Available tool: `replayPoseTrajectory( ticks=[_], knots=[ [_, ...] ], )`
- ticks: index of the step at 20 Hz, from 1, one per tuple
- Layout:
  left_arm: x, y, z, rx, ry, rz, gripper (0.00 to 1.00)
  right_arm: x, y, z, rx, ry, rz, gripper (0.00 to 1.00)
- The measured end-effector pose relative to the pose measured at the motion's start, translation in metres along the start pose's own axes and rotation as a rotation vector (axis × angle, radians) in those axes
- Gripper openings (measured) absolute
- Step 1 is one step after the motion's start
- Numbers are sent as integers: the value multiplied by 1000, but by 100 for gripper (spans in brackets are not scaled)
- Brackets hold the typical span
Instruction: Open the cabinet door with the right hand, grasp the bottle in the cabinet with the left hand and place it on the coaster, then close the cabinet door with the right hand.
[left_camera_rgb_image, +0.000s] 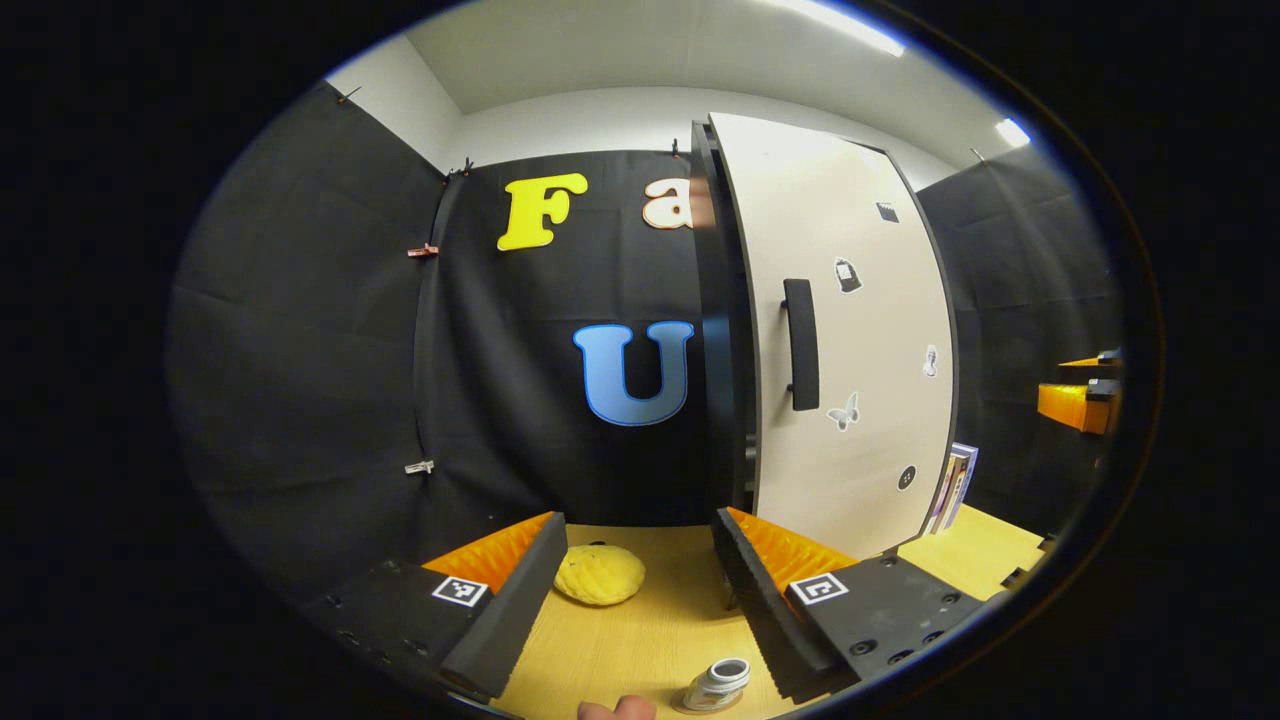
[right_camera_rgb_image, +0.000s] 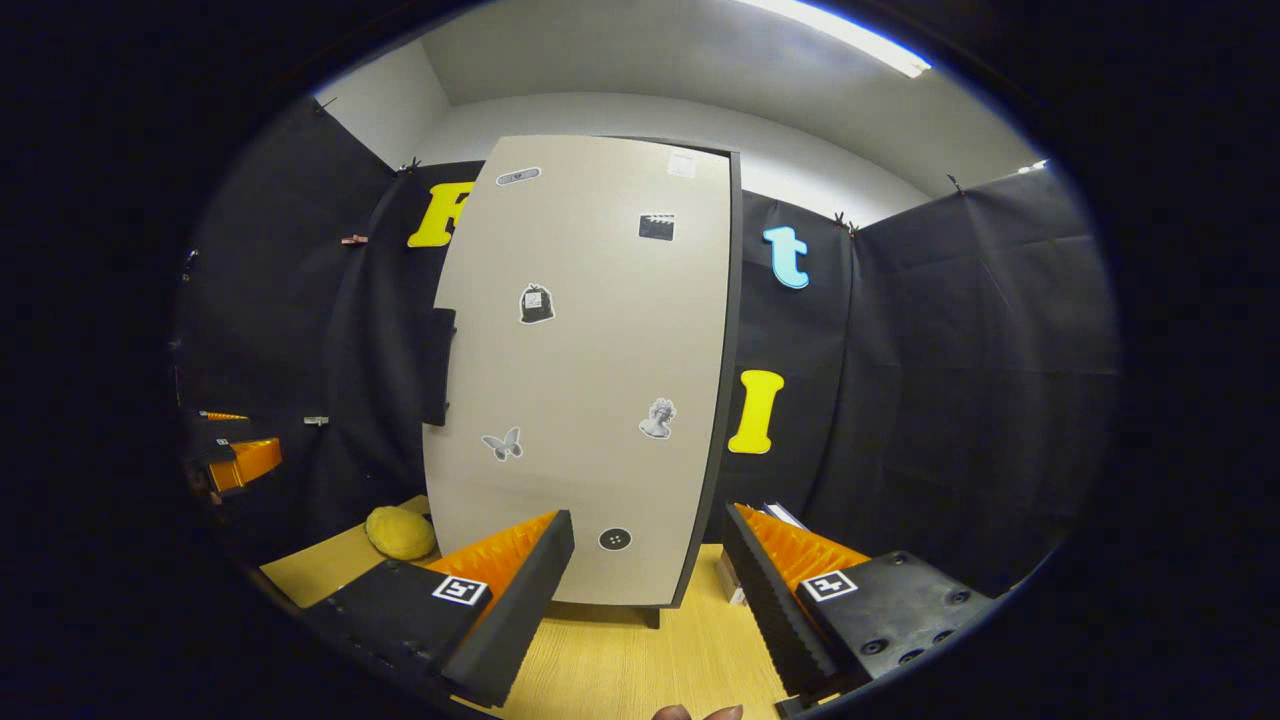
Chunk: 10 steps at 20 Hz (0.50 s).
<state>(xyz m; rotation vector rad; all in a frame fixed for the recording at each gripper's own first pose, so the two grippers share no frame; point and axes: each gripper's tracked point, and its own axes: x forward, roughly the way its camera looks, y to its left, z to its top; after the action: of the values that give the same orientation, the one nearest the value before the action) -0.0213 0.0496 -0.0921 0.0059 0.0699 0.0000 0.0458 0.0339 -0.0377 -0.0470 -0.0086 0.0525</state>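
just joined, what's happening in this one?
A person holds two grippers in front of a cabinet on a wooden table. Both the left gripper and the right gripper are open and hold nothing. The door looks shut or nearly so, its handle untouched. A yellow sponge lies left of the cabinet.

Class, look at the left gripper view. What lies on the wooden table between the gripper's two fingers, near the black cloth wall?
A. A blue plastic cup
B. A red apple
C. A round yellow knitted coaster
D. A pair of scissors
C. A round yellow knitted coaster lies flat on the light wooden table, framed by the open jaws of the left gripper.
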Motion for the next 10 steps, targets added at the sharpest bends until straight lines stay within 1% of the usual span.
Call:
replayPoseTrajectory(
  ticks=[6,10],
  knots=[
    [-2,0,0,10,-4,-2,94,-3,-1,-1,24,-1,-3,98],
    [-3,0,0,8,-1,-1,94,-4,0,-1,7,-2,-7,97]
  ],
)
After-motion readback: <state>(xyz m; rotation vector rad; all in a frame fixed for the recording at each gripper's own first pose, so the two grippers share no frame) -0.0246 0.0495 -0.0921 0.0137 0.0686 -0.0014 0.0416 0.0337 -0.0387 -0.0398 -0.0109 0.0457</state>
